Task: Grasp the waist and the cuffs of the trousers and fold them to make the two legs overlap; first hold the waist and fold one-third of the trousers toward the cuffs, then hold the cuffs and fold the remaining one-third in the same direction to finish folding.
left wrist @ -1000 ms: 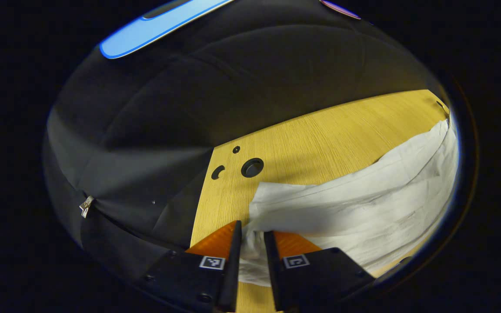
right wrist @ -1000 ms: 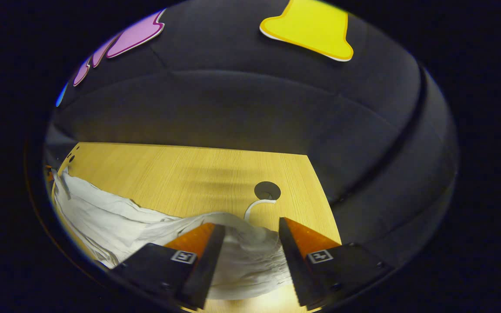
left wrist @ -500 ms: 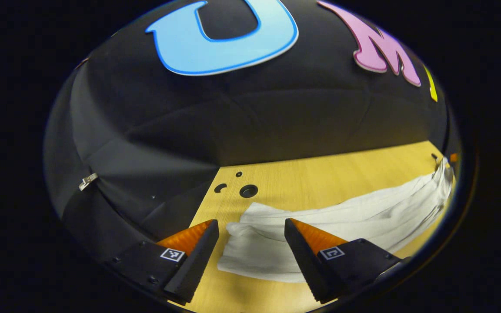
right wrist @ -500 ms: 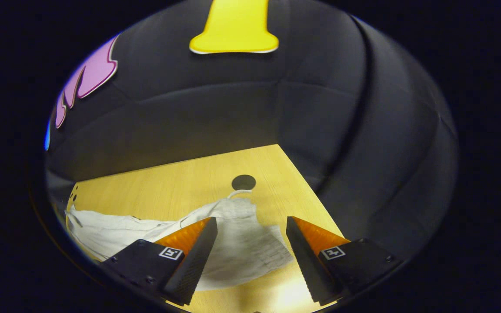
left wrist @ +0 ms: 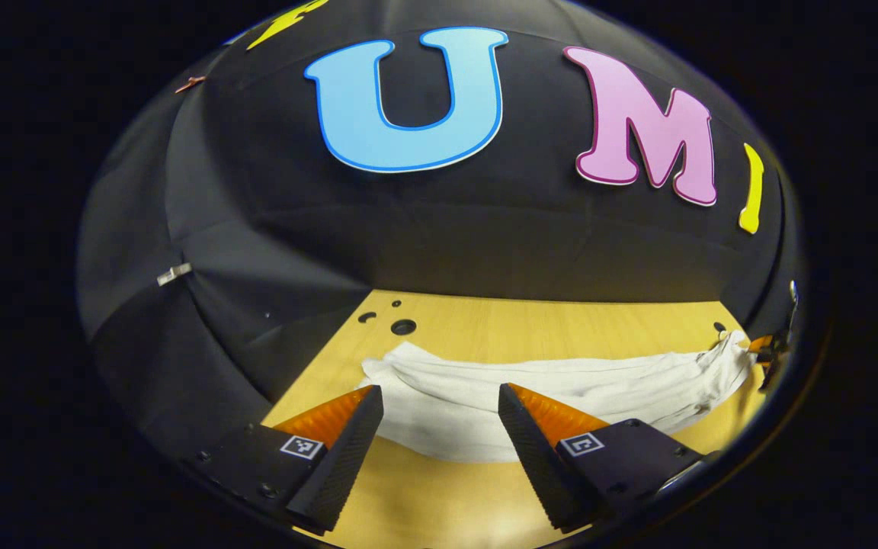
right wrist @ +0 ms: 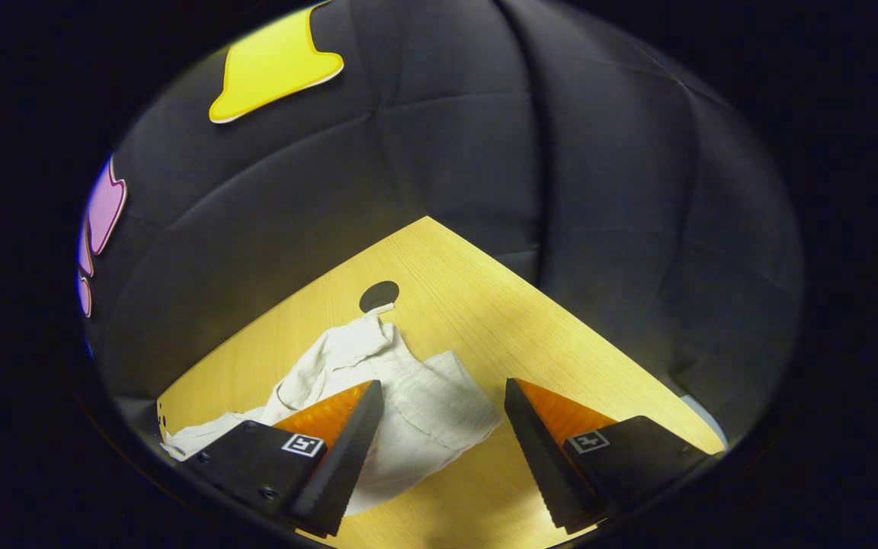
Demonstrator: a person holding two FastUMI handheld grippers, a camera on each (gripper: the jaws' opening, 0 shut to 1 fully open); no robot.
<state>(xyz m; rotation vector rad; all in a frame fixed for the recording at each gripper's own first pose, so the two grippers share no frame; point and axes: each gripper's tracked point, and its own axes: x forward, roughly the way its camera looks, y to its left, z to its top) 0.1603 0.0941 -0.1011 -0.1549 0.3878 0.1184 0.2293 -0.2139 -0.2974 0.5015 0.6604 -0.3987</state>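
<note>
A light wooden table [left wrist: 561, 320] stands against black cloth walls [right wrist: 447, 152].

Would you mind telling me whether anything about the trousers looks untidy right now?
Yes: the trousers lie on the table bunched and wrinkled at this end, with a loose drawstring trailing toward the round hole. Both tongs are open.

A light wooden bench [left wrist: 561, 324] with round holes [left wrist: 403, 327] near its far corner stands against the black cloth wall [left wrist: 485, 244]; another hole [right wrist: 379, 296] pierces the opposite corner.

Dim booth — sharp focus, fisheye-warped edges.
</note>
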